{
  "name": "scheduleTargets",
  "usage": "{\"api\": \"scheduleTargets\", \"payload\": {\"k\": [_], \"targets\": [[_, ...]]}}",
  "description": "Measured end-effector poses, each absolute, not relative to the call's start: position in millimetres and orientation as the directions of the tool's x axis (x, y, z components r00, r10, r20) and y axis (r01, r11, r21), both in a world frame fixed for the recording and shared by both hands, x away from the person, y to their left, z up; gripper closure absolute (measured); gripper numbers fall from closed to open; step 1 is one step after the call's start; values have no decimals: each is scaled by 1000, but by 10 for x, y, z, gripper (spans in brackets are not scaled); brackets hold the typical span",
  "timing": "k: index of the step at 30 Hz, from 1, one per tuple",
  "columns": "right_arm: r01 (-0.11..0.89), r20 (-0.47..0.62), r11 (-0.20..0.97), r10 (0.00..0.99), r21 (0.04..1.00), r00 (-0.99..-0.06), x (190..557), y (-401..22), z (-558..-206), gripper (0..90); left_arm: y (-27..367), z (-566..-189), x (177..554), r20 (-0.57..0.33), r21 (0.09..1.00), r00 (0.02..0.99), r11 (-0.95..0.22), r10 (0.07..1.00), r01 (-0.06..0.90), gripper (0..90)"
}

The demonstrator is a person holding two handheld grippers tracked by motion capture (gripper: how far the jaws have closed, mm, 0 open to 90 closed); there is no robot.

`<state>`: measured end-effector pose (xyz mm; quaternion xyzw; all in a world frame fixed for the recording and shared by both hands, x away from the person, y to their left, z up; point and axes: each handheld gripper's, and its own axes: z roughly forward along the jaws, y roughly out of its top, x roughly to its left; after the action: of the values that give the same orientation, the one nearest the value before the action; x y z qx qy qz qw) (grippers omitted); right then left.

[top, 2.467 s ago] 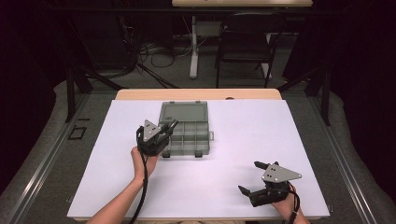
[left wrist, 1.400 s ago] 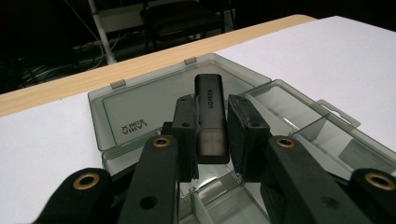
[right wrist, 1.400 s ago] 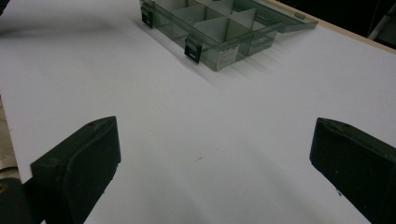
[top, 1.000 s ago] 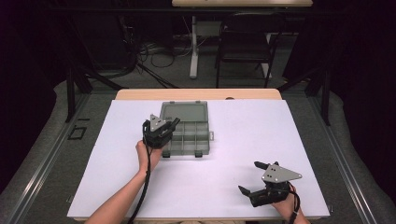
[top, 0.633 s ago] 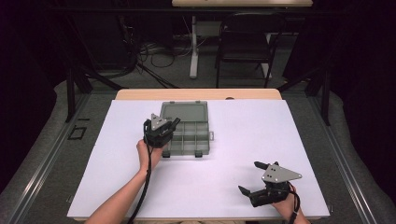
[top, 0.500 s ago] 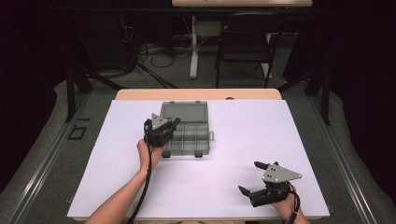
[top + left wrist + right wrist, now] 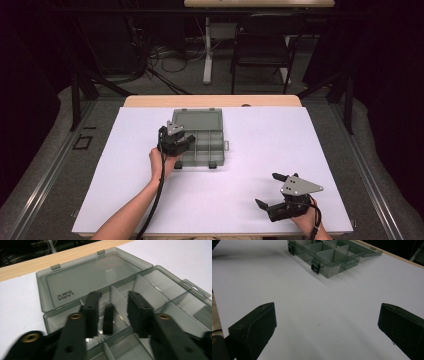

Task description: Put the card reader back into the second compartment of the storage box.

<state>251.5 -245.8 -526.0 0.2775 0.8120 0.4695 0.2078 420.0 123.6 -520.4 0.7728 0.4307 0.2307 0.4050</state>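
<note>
- High view: one compartment box (image 7: 200,137) lies near the far edge of the table (image 7: 300,150), left of centre. Its lid is folded flat toward the far edge, which leaves every compartment open from above.
- The left gripper (image 7: 181,144) hangs over the box's near-left compartments, angled downward so that it can deliver into them.
- Left gripper view: one small black block (image 7: 108,318) stands upright in a compartment, between the two fingers (image 7: 91,312) and apart from both. The fingers have just been opening and stand partly apart with nothing gripped; judged from this, the block has been released into its compartment.
- The right gripper (image 7: 272,191) rests near the table's near-right corner, well apart from the box, likely parked so as to leave the work area free.
- Right gripper view: its fingers (image 7: 254,326) stand wide apart over bare table and hold nothing.
- Count: one box, one hinged lid, two latches (image 7: 315,266) on the box's near wall, one black block, two grippers. The number of compartments cannot be told exactly, since the left gripper covers part of the box.
</note>
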Motion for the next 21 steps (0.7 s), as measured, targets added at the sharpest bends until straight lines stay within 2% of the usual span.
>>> {"api": "scheduleTargets", "payload": {"k": [6, 8, 21], "targets": [[254, -76, 403, 645, 879, -760, 2512, -2482, -5257, 14, 1273, -5154, 4209, -10, 813, 542, -308, 840, 494, 254], [254, -75, 401, 646, 880, -759, 2515, -2488, -5258, 14, 1287, -5137, 4191, -11, 813, 556, -317, 831, 488, 193], [255, -74, 401, 646, 880, -760, 2510, -2479, -5253, 14, 1409, -5012, 3998, -27, 814, 591, -326, 806, 482, 11]]}}
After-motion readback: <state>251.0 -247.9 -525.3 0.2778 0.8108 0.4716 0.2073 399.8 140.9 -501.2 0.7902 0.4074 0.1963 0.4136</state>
